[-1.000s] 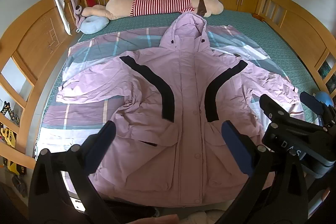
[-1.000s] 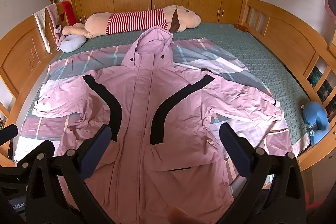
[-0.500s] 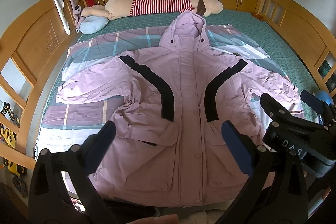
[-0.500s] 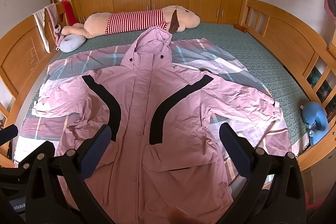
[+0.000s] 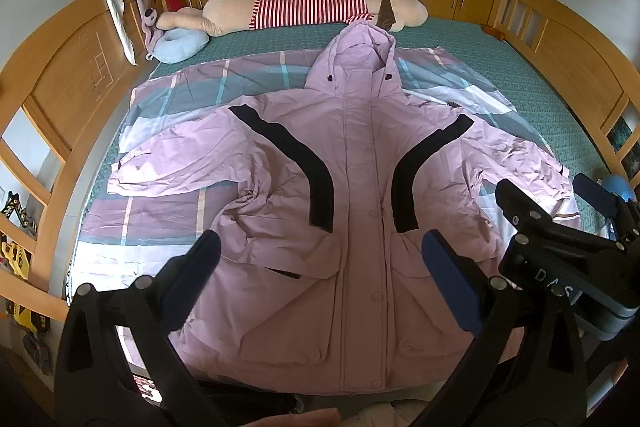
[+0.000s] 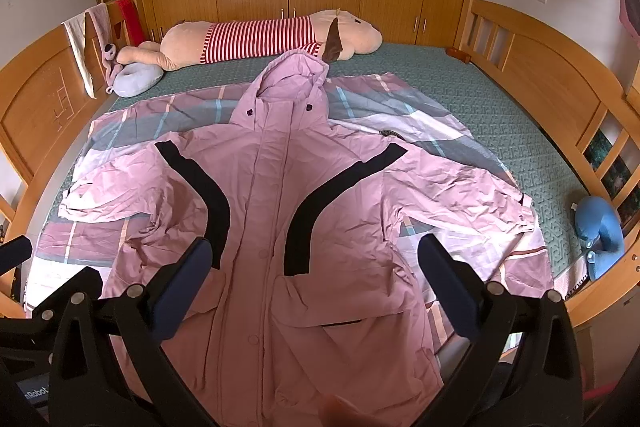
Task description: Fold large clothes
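A large pink hooded jacket with black curved stripes lies face up and spread out on the bed, hood at the far end and both sleeves out to the sides. My left gripper hovers open above the jacket's lower front, with nothing between its fingers. In the right wrist view my right gripper is also open and empty, above the lower hem area. The right gripper's body shows at the right edge of the left wrist view.
A plaid sheet lies under the jacket on the green mattress. A long striped plush toy and a blue pillow sit at the head. Wooden rails run along both sides. A blue cushion rests near the right rail.
Nothing has visibly changed beyond a very slight drift of both views; both grippers stay open above the jacket.
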`<move>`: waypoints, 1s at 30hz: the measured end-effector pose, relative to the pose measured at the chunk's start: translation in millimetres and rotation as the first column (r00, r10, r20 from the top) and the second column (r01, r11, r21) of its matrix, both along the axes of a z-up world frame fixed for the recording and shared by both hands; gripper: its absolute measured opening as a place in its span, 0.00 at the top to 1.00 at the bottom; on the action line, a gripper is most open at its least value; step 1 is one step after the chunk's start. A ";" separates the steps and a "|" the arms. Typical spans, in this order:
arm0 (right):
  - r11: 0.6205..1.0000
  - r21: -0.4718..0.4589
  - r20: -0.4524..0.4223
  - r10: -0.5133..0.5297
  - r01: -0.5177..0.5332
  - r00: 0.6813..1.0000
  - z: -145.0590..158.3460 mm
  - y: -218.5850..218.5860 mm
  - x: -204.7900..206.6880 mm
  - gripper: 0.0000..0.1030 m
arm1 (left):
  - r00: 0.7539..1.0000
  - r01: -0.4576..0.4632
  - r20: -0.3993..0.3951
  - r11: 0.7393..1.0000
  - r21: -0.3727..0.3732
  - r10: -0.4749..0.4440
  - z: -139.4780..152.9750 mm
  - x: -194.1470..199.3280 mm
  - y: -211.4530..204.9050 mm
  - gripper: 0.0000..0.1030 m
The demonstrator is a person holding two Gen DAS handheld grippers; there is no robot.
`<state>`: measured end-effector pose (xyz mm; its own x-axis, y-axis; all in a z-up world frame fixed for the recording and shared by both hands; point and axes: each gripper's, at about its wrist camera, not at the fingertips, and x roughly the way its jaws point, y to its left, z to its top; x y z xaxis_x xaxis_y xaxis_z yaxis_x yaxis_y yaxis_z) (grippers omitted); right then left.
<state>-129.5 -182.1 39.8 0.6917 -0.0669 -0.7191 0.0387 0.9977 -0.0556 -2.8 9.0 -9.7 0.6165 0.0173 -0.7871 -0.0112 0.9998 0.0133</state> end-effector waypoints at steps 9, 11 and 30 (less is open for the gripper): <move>1.000 -0.003 -0.002 0.000 0.000 1.000 -1.8 -0.5 0.7 0.01 | 1.000 0.000 -0.006 1.000 0.006 0.000 -8.0 -1.5 2.5 0.02; 1.000 -0.003 -0.003 0.001 -0.001 1.000 -1.6 -0.1 0.9 0.01 | 1.000 -0.003 -0.008 1.000 0.004 0.003 -2.5 3.7 -2.0 0.02; 0.976 -0.144 0.144 -0.146 0.166 0.979 -25.5 -73.0 48.0 0.01 | 0.998 -0.020 -0.066 1.000 0.001 0.020 -65.4 61.4 -4.9 0.02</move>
